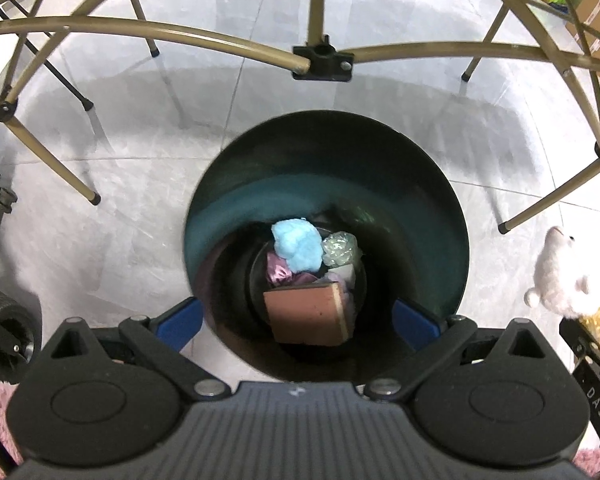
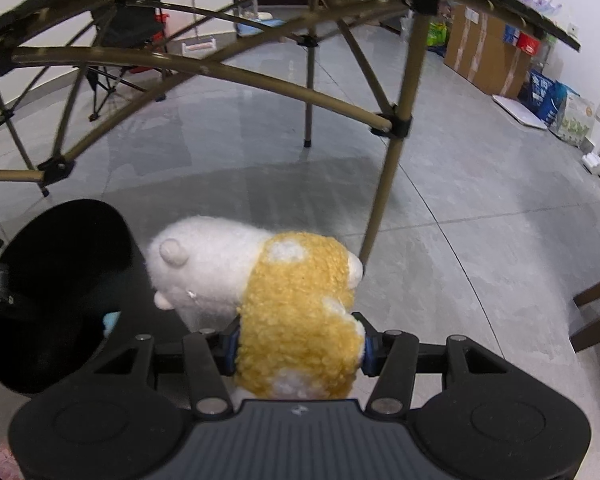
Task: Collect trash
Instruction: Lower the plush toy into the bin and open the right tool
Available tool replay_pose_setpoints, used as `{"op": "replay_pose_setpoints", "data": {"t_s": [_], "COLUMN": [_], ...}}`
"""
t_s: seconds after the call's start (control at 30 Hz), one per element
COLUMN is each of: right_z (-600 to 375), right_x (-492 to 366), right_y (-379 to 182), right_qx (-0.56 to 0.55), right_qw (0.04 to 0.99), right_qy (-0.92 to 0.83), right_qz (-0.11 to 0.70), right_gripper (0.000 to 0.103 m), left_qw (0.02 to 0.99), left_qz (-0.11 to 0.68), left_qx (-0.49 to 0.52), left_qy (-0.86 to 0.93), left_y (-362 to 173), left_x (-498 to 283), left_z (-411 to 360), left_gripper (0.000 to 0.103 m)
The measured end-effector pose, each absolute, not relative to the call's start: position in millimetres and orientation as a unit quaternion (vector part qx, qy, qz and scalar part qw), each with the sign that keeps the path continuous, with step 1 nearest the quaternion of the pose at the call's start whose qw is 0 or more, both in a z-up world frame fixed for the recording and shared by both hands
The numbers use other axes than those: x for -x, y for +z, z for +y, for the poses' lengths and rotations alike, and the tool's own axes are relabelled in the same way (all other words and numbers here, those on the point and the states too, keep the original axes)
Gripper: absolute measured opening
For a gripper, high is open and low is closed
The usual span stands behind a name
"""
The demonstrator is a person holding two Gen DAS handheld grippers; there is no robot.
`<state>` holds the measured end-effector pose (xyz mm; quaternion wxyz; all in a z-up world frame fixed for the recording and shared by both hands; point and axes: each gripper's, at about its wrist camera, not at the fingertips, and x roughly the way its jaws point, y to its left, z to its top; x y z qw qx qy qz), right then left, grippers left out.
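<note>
Grey tile floor (image 2: 480,240) under a folding frame. Right gripper (image 2: 298,346): 2 fingers clamped on plush toy (image 2: 292,300), head pointing left toward bin (image 2: 60,300), just beside. Left gripper (image 1: 300,320) wide open, empty, over bin w/ trash; right's nearer for the drop imo.

The round mouth of the dark bin (image 1: 420,184) is lying open from above, with trash sitting only at its bottom. Bronze table legs (image 1: 548,204) and crossbars (image 1: 140,26) are crowding the floor (image 2: 480,264) behind and beside it, narrowing passage there.
</note>
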<state>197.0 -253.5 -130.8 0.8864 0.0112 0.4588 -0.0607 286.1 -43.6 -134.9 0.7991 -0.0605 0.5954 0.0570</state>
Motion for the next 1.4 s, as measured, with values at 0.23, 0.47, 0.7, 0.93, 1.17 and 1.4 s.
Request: {"op": "replay_pose_setpoints", "data": {"t_s": [0.23, 0.47, 0.7, 0.93, 1.17, 1.4], "right_z": [-225.8, -194.1, -156.3, -123.0, -100.5, -91.8], "right_x": [-194.5, -197.9, -206.1, -220.7, -235.4, -248.7], "right_y": [-113.4, -99.5, -92.9, -95.6, -103.5, -117.8], "right_qx": [0.001, 0.011, 0.022, 0.029, 0.026, 0.016], "right_qw": [0.897, 0.902, 0.901, 0.891, 0.875, 0.857], "right_qy": [-0.036, -0.007, 0.033, 0.067, 0.077, 0.073], "right_qz": [0.441, 0.432, 0.432, 0.448, 0.478, 0.51], "right_gripper": [0.052, 0.052, 0.052, 0.053, 0.053, 0.053], "left_qw": [0.81, 0.815, 0.818, 0.822, 0.819, 0.815], "left_qz": [0.58, 0.568, 0.559, 0.545, 0.545, 0.548], "left_qx": [0.066, 0.081, 0.093, 0.097, 0.102, 0.104], "left_qy": [0.057, 0.076, 0.097, 0.13, 0.149, 0.154], "left_y": [-120.4, -113.8, -108.8, -106.0, -109.7, -115.2], "left_x": [-272.5, -260.6, -251.1, -239.1, -230.8, -228.1], "left_z": [-23.6, 6.0, 38.0, 70.0, 92.2, 103.1], "left_gripper": [0.103, 0.103, 0.103, 0.103, 0.103, 0.103]}}
